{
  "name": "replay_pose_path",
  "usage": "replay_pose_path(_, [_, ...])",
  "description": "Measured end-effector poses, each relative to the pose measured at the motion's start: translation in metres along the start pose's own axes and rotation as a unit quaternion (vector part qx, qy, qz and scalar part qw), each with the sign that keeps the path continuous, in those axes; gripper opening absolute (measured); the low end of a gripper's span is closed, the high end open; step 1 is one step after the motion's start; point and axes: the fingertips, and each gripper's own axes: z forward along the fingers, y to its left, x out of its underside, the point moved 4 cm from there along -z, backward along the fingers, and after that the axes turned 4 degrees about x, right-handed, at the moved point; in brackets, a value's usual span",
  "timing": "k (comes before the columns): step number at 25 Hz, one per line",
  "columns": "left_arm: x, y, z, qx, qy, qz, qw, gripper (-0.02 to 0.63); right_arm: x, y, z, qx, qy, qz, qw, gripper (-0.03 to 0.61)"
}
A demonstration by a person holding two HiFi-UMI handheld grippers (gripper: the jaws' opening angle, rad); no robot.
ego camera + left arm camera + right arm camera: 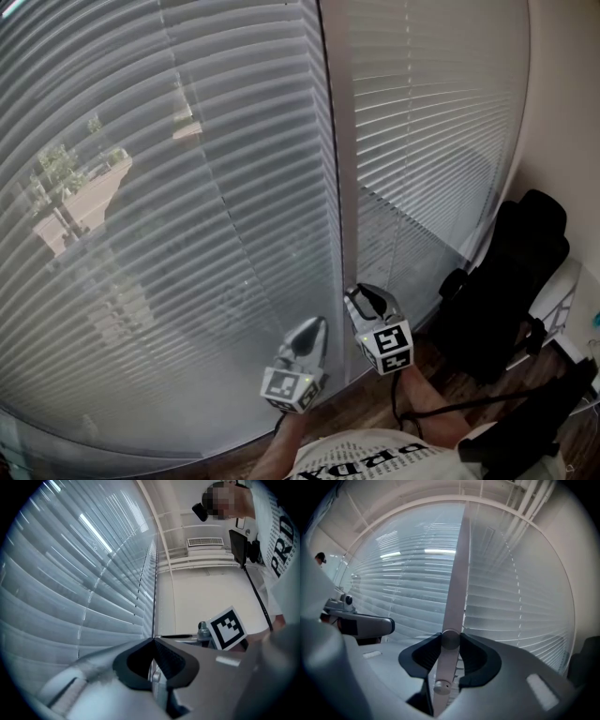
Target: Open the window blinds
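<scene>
Two slatted window blinds hang side by side, the left blind (141, 234) and the right blind (431, 122); trees and a building show dimly through the left one. A pale tilt wand (457, 573) hangs between them. My right gripper (450, 641) is shut on the wand near its lower end, its dark pads (476, 656) pressing both sides. In the head view the right gripper (361, 295) sits at the wand (348, 244). My left gripper (314, 330) hovers just left of it, close to the left blind. Seen in its own view, the left gripper (153, 641) is shut with nothing in it.
A black chair (511, 281) stands in the right corner by a beige wall (562, 112). Dark cables trail over the wooden floor (375, 412) below the blinds. The person's printed shirt (394, 459) shows at the bottom edge.
</scene>
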Motion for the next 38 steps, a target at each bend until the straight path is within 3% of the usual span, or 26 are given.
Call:
replay_pose_path(8, [0.001,0.000,0.000,-0.003,-0.001,-0.002,1.0000,-0.006,0.002,-0.002,0.000,0.000,-0.002,0.078,0.997,0.132])
replay_pose_path(13, [0.000,-0.002,0.000,-0.002,0.001,-0.002,1.0000,-0.006,0.003,-0.004,0.001,-0.008,0.004,0.152,0.988,0.133])
replay_pose_path(18, [0.004,-0.001,-0.002,-0.003,0.005,0.000,1.0000,-0.006,0.003,-0.004,0.001,-0.008,0.004,0.150,0.989,0.133])
replay_pose_path(21, [0.002,-0.004,-0.004,-0.003,0.004,-0.001,1.0000,-0.006,0.002,-0.003,-0.001,-0.007,0.009,0.103,0.995,0.133])
replay_pose_path(25, [0.002,-0.003,-0.007,-0.003,0.003,0.003,1.0000,-0.006,-0.008,0.000,-0.005,-0.006,0.006,-0.010,1.000,0.137])
replay_pose_path(27, [0.000,-0.002,-0.008,-0.007,0.003,0.002,1.0000,-0.006,-0.014,0.004,-0.007,-0.005,0.002,-0.082,0.997,0.138])
replay_pose_path(31, [-0.001,-0.002,-0.009,-0.016,0.011,-0.003,0.9998,-0.006,-0.018,0.012,-0.007,0.000,-0.004,-0.208,0.978,0.146])
replay_pose_path(34, [0.000,-0.003,-0.008,-0.008,0.004,0.002,1.0000,-0.006,-0.014,0.014,-0.003,0.002,0.005,-0.248,0.969,0.146])
replay_pose_path(38, [0.001,-0.003,-0.008,-0.004,0.001,0.003,1.0000,-0.006,-0.004,0.010,0.000,0.005,0.027,-0.250,0.968,0.144])
